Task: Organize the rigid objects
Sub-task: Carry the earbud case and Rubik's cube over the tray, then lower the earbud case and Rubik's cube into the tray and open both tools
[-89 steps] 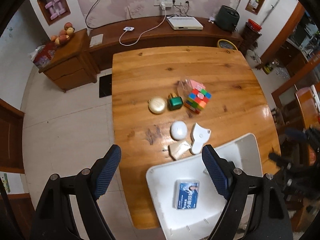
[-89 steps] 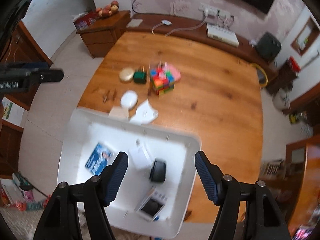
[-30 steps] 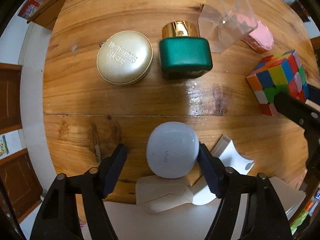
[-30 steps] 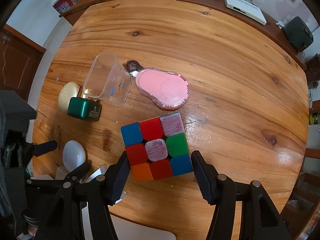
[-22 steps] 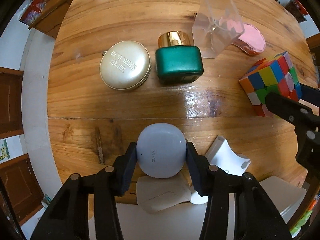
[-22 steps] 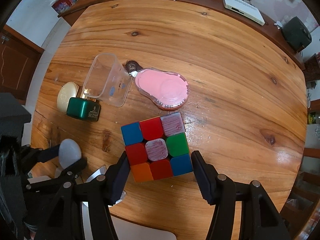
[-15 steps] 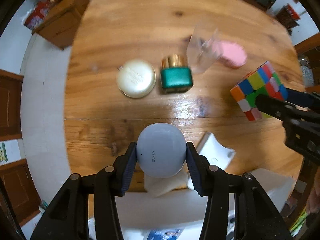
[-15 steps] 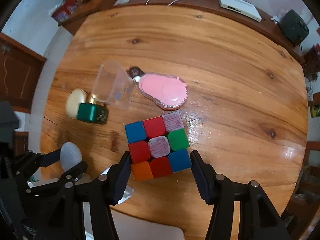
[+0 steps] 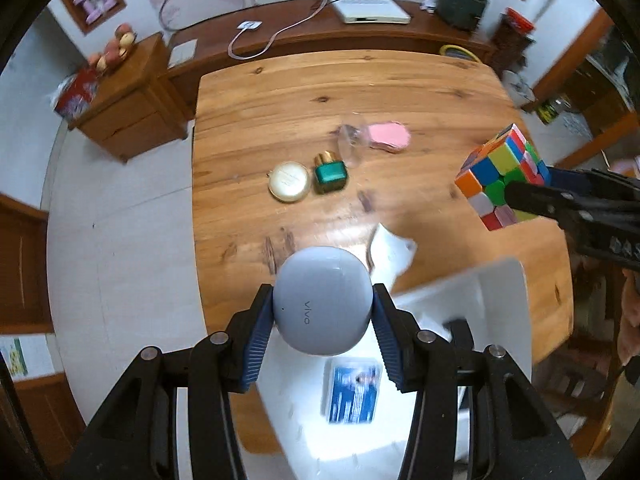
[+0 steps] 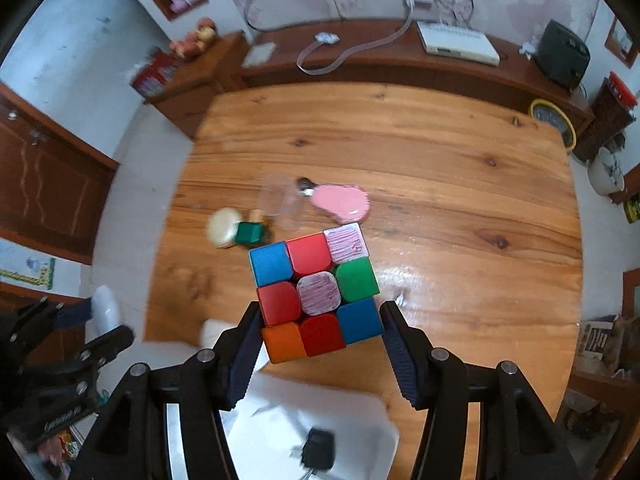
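Observation:
My left gripper is shut on a white oval earbud case and holds it high above the near table edge, over the white tray. My right gripper is shut on a multicoloured puzzle cube, lifted above the table; the cube also shows in the left wrist view. On the wooden table lie a cream round tin, a green bottle with a gold cap, a clear plastic cup and a pink flat case.
The tray holds a blue-and-white box and a small black object. A white curved piece lies just beyond the tray. A low wooden cabinet and a long sideboard stand beyond the table.
Both grippers closed on their objects and rose: the left lifted the earbud case off the table, the right lifted the cube. Both pulled back toward the tray.

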Demonstrator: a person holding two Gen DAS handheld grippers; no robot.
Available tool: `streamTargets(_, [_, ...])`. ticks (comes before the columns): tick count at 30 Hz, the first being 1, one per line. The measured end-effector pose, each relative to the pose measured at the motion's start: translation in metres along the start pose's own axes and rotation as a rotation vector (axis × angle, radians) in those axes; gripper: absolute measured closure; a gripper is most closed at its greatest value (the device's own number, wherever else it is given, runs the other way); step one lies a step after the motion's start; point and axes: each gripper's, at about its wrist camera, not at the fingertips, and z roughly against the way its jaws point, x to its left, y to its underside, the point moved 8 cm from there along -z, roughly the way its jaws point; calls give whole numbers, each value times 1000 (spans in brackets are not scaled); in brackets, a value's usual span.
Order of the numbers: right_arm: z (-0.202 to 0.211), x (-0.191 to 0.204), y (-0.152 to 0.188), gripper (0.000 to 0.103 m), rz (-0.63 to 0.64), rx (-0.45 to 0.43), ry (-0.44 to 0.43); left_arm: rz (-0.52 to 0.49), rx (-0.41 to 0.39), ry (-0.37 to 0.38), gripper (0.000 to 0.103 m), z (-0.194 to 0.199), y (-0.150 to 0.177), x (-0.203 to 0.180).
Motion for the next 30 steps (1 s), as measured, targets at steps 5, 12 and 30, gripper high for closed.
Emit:
streamTargets(5, [42, 33, 52, 44, 56, -36, -30, -83, 2, 45, 51, 12, 31, -13])
streamTargets(12, [15, 81, 156, 44, 130, 75, -42, -215, 51, 49, 51, -12, 67, -37])
streamTargets(30, [-89, 78, 249, 43, -89, 332, -113, -248, 142, 22, 51, -109, 85, -52])
